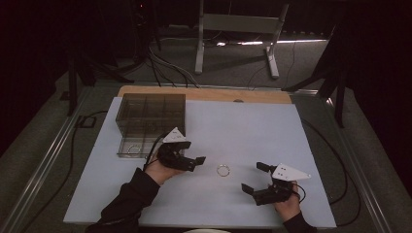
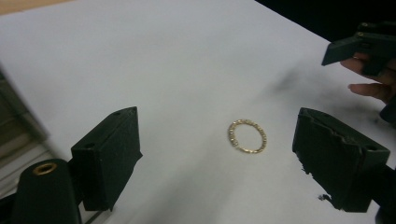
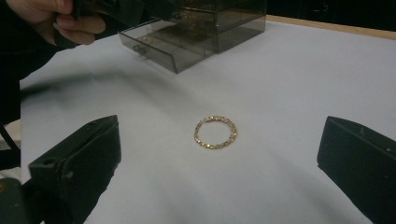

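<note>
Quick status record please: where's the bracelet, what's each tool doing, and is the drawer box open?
bracelet: gold bracelet lying flat on the white table, between the two tools, touched by neither
left tool: left tool open, aimed at the bracelet
right tool: right tool open, also facing the bracelet
box: smoky clear drawer box at the table's far left, bottom drawer pulled out, with a ring-shaped item inside

Room dim; surroundings near black toward 9 and 3 o'clock in the high view. White tabletop [image 1: 252, 126] evenly lit from overhead, mild glare. Floor light strip [image 1: 272, 42] at 12 o'clock. Near jaws soft-focused in both gripper views; shadows diffuse.
</note>
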Tool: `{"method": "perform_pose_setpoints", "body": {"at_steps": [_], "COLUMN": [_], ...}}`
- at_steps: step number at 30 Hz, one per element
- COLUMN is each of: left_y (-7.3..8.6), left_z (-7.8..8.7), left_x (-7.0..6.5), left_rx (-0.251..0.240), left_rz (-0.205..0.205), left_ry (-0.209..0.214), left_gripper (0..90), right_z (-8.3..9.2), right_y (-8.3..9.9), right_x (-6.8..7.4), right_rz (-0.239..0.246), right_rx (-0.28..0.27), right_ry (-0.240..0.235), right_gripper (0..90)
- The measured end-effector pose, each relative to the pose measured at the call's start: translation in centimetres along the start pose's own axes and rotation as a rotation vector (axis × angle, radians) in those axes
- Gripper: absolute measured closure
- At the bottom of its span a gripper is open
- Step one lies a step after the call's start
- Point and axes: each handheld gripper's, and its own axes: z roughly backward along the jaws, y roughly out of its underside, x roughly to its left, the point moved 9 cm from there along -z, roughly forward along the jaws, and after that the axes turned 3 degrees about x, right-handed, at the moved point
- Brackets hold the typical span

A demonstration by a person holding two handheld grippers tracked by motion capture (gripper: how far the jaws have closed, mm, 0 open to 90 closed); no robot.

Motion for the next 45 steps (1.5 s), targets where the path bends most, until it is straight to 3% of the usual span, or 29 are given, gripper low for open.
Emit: {"method": "perform_pose_setpoints", "body": {"at_steps": [12, 16, 20, 25, 32, 38, 41, 45], "left_y": [0.3, 1.0, 1.5, 2.0, 2.2, 2.5, 2.7, 2.5], "left_z": [-2.9, -4.3, -5.4, -6.8, -8.1, -9.4, -10.1, -10.5], "left_x": [-1.8, -2.3, -2.6, -2.2, -2.1, -2.4, -2.4, -2.5], "left_rx": [0.040, 0.079, 0.095, 0.119, 0.132, 0.171, 0.189, 0.187], "left_rz": [-0.029, -0.045, -0.058, -0.062, -0.059, -0.091, -0.127, -0.153], "left_ry": [0.044, 0.054, 0.064, 0.040, 0.037, 0.035, -0.006, -0.019], "left_gripper": [18.2, 19.1, 26.2, 38.1, 55.3, 63.9, 67.7, 70.9], "right_z": [-0.1, -0.1, 0.0, 0.0, 0.0, 0.0, 0.0, 0.0], "right_y": [0.0, 0.1, 0.1, 0.1, 0.0, 0.1, 0.0, 0.1], "right_x": [0.0, 0.0, 0.0, 0.1, 0.1, 0.1, 0.1, 0.1], "right_rz": [0.002, 0.003, 0.007, 0.008, 0.011, 0.010, 0.011, 0.012], "right_rx": [0.002, 0.004, 0.005, 0.006, 0.005, 0.007, 0.005, 0.008], "right_ry": [-0.003, -0.003, -0.002, -0.003, -0.003, -0.003, -0.001, -0.002], "right_gripper": [0.0, 0.0, 0.0, 0.0, 0.0, 0.0, 0.0, 0.0]}}
